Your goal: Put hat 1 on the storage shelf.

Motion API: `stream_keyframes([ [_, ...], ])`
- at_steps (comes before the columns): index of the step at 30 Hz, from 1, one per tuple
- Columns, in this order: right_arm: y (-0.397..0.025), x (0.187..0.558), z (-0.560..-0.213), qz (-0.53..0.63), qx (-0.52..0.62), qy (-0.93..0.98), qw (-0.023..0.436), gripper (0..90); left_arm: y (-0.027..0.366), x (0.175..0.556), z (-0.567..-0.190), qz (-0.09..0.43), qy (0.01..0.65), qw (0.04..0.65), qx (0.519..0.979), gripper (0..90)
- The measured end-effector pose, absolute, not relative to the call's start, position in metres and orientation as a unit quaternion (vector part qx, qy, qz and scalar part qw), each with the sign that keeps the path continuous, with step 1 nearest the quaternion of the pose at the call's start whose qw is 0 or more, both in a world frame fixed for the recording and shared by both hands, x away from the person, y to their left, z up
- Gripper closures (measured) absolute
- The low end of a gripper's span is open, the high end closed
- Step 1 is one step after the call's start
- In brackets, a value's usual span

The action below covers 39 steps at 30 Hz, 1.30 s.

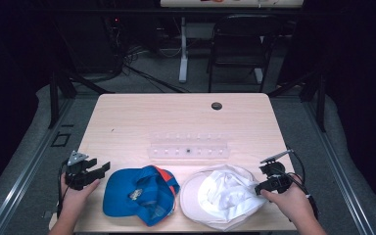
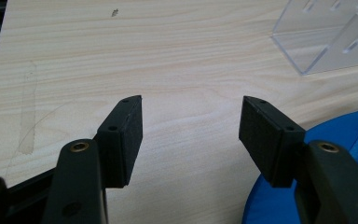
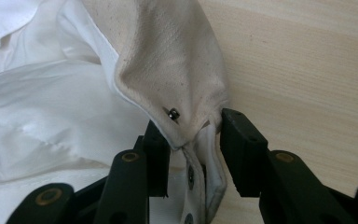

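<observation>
While the pale wooden table (image 1: 176, 117) carries everything here, the work sits along its near edge: a cream-white fabric cap with a soft white lining (image 1: 223, 195) lies upside down at the near right, just beside a blue fabric cap with an orange trim (image 1: 139, 193) at the near left, and a clear plastic rack with a row of slots (image 1: 188, 147) stands apart behind them. The right gripper (image 3: 193, 140) has its jaws narrowed around the rear edge of the white cap, where the snap strap meets the band, though a slight gap shows on one side, so the pinch looks partial. The left gripper (image 2: 191, 128) hangs wide open above bare wood, just left of the blue cap, holding nothing. I judge the white cap light, limp and floppy; its crown will sag if lifted, so the stitched rear band or the stiffer brim makes the surest hold, not the loose lining
</observation>
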State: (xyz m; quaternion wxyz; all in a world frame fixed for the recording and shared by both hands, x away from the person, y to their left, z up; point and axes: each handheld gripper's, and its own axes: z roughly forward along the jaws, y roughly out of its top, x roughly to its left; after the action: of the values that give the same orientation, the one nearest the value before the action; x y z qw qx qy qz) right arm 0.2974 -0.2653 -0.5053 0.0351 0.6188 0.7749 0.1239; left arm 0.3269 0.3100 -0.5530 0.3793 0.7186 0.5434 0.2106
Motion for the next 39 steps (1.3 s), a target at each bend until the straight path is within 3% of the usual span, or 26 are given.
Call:
stream_keyframes([
  [14,-0.254,0.305,-0.493,0.088,0.613,0.785,0.025,77.9,0.310,0.327,-0.553,0.211,0.544,0.379,0.718,40.4],
  [34,-0.252,0.314,-0.440,0.073,0.620,0.777,0.074,78.7,0.312,0.327,-0.553,0.211,0.545,0.379,0.718,40.4],
  [39,-0.256,0.313,-0.438,0.071,0.622,0.778,0.055,78.7,0.311,0.327,-0.552,0.209,0.545,0.376,0.719,40.4],
])
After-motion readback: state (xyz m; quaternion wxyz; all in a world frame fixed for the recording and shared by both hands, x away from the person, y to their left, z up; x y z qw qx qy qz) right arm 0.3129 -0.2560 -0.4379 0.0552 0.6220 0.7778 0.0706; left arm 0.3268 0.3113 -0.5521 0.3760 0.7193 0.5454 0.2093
